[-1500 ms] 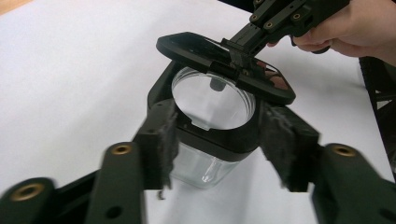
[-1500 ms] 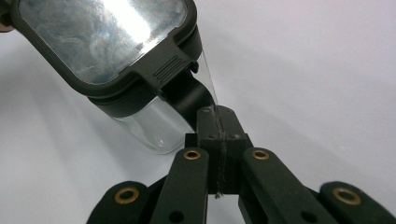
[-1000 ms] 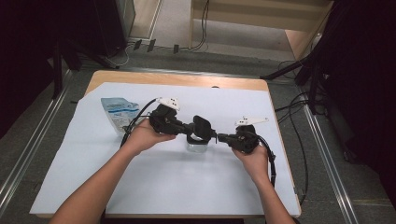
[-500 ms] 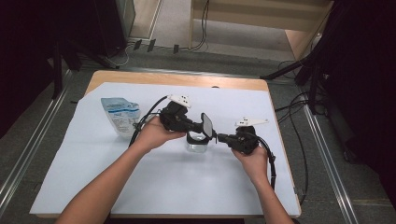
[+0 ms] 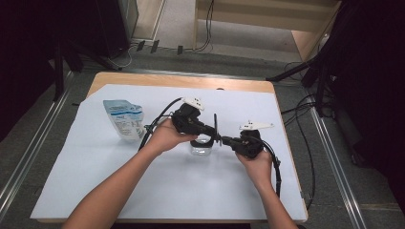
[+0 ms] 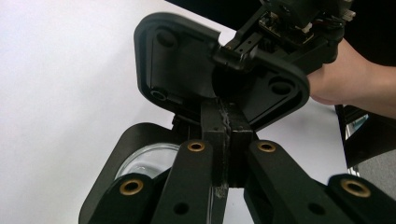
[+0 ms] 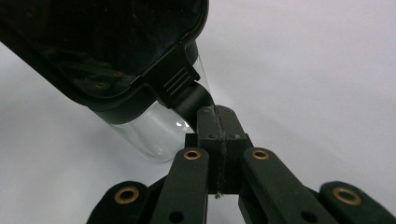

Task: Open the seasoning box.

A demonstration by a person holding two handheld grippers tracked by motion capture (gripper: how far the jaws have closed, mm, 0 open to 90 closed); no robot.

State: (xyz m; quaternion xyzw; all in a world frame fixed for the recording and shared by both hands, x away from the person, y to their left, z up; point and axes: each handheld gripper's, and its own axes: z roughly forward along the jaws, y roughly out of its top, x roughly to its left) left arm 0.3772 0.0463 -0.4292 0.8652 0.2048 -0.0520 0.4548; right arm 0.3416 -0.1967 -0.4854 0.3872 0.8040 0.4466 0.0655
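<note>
A small clear jar with a black hinged lid stands mid-table. The lid stands upright on edge above the jar. My left gripper comes in from the left and is shut on the lid's lower edge; in the left gripper view the jaws pinch the lid, whose inner side faces the camera, with the jar's glass below. My right gripper comes in from the right, shut on a ribbed black tab at the jar's collar, the clear jar just beyond its tips.
A blue and white pouch lies flat to the left of the left hand. A white sheet covers the wooden table. Cables trail from both grippers; the right one loops along the right forearm.
The left gripper has swung the black lid up from lying over the jar to standing on edge, shifting a little up and right. The right hand has stayed put.
</note>
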